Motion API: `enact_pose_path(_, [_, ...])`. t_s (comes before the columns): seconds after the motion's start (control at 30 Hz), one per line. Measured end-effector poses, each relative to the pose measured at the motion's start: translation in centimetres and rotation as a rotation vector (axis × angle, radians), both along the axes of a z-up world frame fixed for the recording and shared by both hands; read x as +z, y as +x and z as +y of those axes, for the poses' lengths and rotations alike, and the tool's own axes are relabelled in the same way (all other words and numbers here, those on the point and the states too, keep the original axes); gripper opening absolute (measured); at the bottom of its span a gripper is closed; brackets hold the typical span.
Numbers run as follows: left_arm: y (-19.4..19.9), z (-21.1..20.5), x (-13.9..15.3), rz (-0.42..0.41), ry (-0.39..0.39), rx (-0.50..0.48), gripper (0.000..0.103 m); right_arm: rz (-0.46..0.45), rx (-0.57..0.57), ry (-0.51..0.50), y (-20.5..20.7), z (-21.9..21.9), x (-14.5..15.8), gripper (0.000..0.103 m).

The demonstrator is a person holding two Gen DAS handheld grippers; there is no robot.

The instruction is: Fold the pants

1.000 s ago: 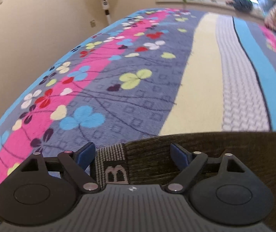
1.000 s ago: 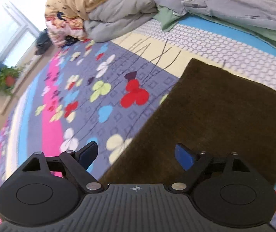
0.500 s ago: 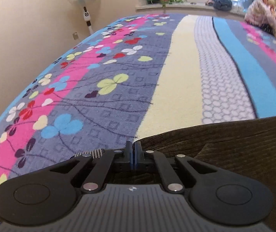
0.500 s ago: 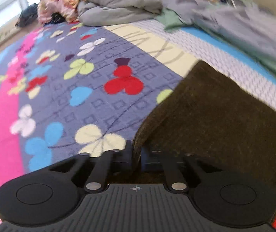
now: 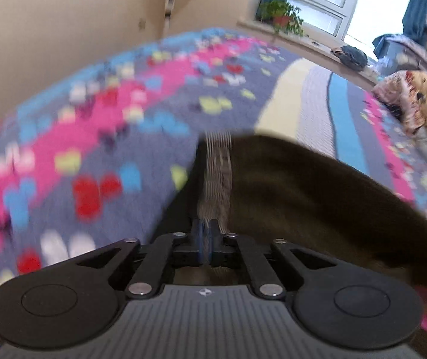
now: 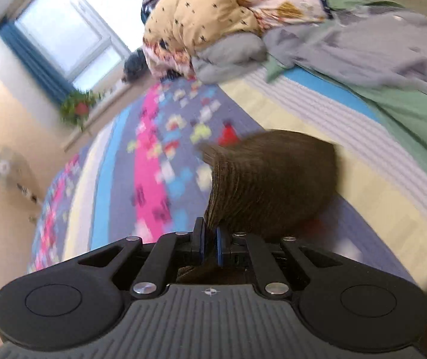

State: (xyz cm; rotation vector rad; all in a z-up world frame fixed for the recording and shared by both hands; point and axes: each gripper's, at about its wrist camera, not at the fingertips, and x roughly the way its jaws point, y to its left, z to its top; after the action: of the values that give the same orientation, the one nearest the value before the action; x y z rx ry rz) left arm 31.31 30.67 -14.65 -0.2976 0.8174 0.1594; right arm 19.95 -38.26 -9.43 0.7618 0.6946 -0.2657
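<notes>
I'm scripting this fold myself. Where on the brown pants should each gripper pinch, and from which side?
Pinch the pants at edges, coming in flat from the near side: left gripper on the striped waistband, right gripper on the ribbed corner. Both are thin, firm borders.

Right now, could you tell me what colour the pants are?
Dark brown pants, ribbed; right wrist view.

Beige walls point(image 5: 63, 30), bright window point(image 6: 72, 39)
</notes>
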Motion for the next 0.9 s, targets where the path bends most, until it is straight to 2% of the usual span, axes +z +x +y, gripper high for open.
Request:
enact_pose_path(0.07, [-1.6, -0.5, 0.4, -0.026, -0.105, 0.012, 0.056, 0.037, -0.036, 0.075, -5.7, 0.6, -2.6, 0.007])
enact_pose_path(0.1, [-1.9, -1.1, 0.7, -0.027, -0.16, 0.034, 0.094, 0.063, -0.052, 0.096, -8.2, 1.0, -4.2, 0.007])
enact_pose_path(0.13, [-2.2, -1.7, 0.9, -0.041, -0.205, 0.072, 0.103, 0.1, -0.072, 0.118, -10.3, 1.4, -6.2, 0.007])
enact_pose_path(0.17, [-2.3, -2.5, 1.0, -0.071, -0.236, 0.1, 0.103, 0.133, -0.085, 0.133, -11.8, 2.0, -8.0, 0.007])
enact_pose_path(0.2, [-1.8, -3.4, 1.1, -0.082, -0.26, 0.089, 0.103, 0.164, -0.087, 0.129, -13.1, 2.7, -9.8, 0.007])
enact_pose_path(0.27, [0.2, -5.3, 0.6, -0.059, -0.282, 0.082, 0.103, 0.237, -0.086, 0.118, -14.6, 4.0, -12.8, 0.007])
enact_pose_path(0.33, [2.7, -6.9, -0.2, -0.02, -0.304, 0.109, 0.103, 0.331, -0.065, 0.058, -14.9, 5.0, -13.8, 0.007])
enact_pose_path(0.37, [4.2, -7.6, -0.6, -0.006, -0.313, 0.112, 0.103, 0.336, -0.061, 0.035, -15.1, 5.2, -13.6, 0.007])
enact_pose_path(0.4, [5.4, -8.3, -0.8, 0.008, -0.302, 0.119, 0.103, 0.336, -0.047, -0.013, -14.9, 5.1, -12.8, 0.014])
enact_pose_path(0.43, [6.6, -8.9, -1.0, 0.017, -0.288, 0.129, 0.103, 0.334, -0.035, -0.081, -14.7, 5.2, -11.8, 0.035])
enact_pose_path(0.47, [7.7, -9.4, -1.2, 0.022, -0.278, 0.13, 0.103, 0.318, -0.023, -0.17, -14.4, 5.4, -10.7, 0.049])
enact_pose_path(0.5, [8.8, -10.2, -1.4, 0.028, -0.267, 0.131, 0.103, 0.282, -0.009, -0.272, -14.1, 5.5, -9.6, 0.069])
enact_pose_path(0.53, [9.6, -10.7, -1.6, 0.031, -0.26, 0.135, 0.103, 0.24, 0.023, -0.378, -13.7, 6.0, -8.6, 0.076])
enact_pose_path(0.63, [11.9, -11.9, -2.4, 0.063, -0.242, 0.159, 0.103, 0.143, 0.164, -0.566, -11.2, 7.8, -7.6, 0.08])
enact_pose_path(0.67, [12.3, -12.2, -2.8, 0.073, -0.235, 0.165, 0.102, 0.123, 0.193, -0.599, -10.2, 8.4, -7.7, 0.08])
enact_pose_path(0.7, [12.8, -12.6, -3.1, 0.085, -0.213, 0.166, 0.091, 0.097, 0.223, -0.634, -8.8, 9.1, -8.0, 0.08])
enact_pose_path(0.73, [13.1, -13.2, -3.1, 0.084, -0.174, 0.16, 0.042, 0.089, 0.25, -0.654, -7.6, 9.7, -8.7, 0.08])
enact_pose_path(0.77, [13.3, -14.0, -3.2, 0.087, -0.105, 0.147, 0.019, 0.102, 0.274, -0.659, -6.2, 10.0, -9.5, 0.08])
enact_pose_path(0.8, [13.4, -14.5, -3.3, 0.111, -0.029, 0.149, 0.013, 0.123, 0.294, -0.659, -5.0, 10.3, -10.5, 0.077])
enact_pose_path(0.87, [12.6, -14.6, -2.9, 0.093, -0.005, 0.13, 0.011, 0.188, 0.31, -0.622, -3.6, 10.0, -12.7, 0.062])
enact_pose_path(0.9, [12.1, -14.3, -2.5, 0.085, -0.013, 0.118, 0.01, 0.233, 0.288, -0.564, -3.0, 9.5, -13.6, 0.046])
